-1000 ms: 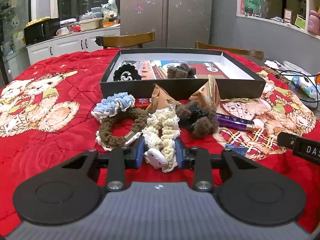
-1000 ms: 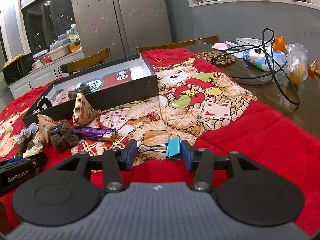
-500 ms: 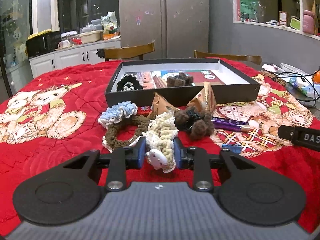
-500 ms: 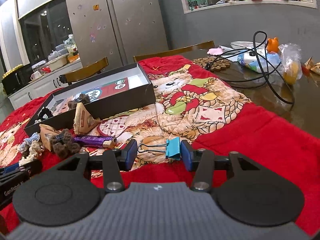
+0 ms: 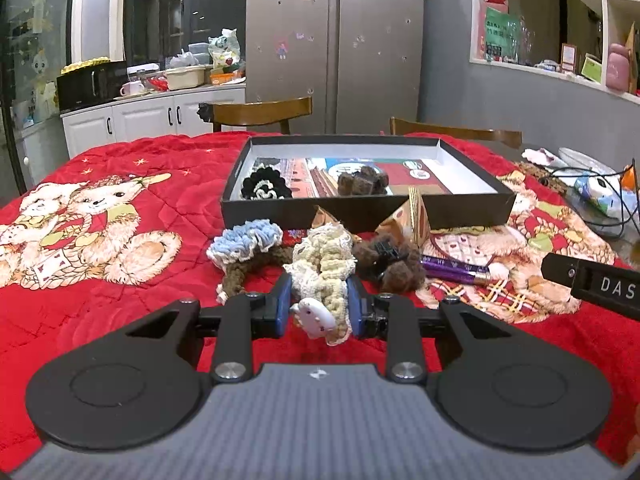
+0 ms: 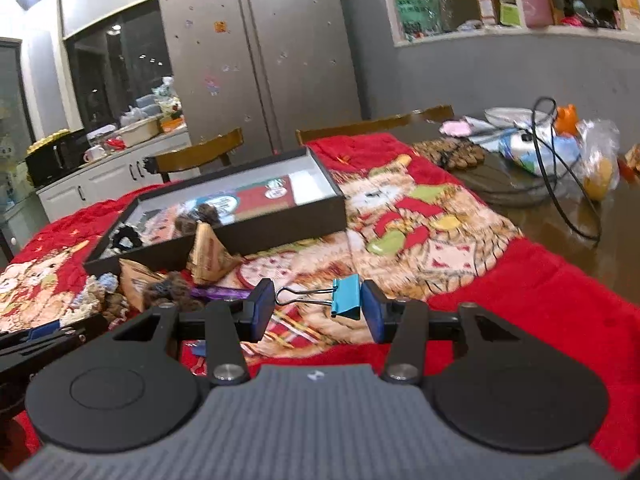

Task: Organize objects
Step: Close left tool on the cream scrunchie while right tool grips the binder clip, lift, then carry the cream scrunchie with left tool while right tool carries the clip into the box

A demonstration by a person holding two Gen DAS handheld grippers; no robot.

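Note:
My left gripper is shut on a cream crochet scrunchie with a white charm, held above the red cloth. My right gripper is shut on a blue binder clip, lifted off the cloth. A black shallow box stands ahead, also in the right wrist view. Inside it lie a black-and-white scrunchie and a brown fuzzy hair tie. In front of the box lie a blue scrunchie, a brown fuzzy claw clip, a purple tube and two brown triangular packets.
A red bear-print quilt covers the table. Wooden chairs stand behind it. At the right, on bare table, lie cables, bags and a woven coaster. The right gripper's body shows at the left view's right edge.
Both grippers have risen with their objects. The scrunchie has come up off the pile and the binder clip is off the cloth. The right view has swung a little left toward the box.

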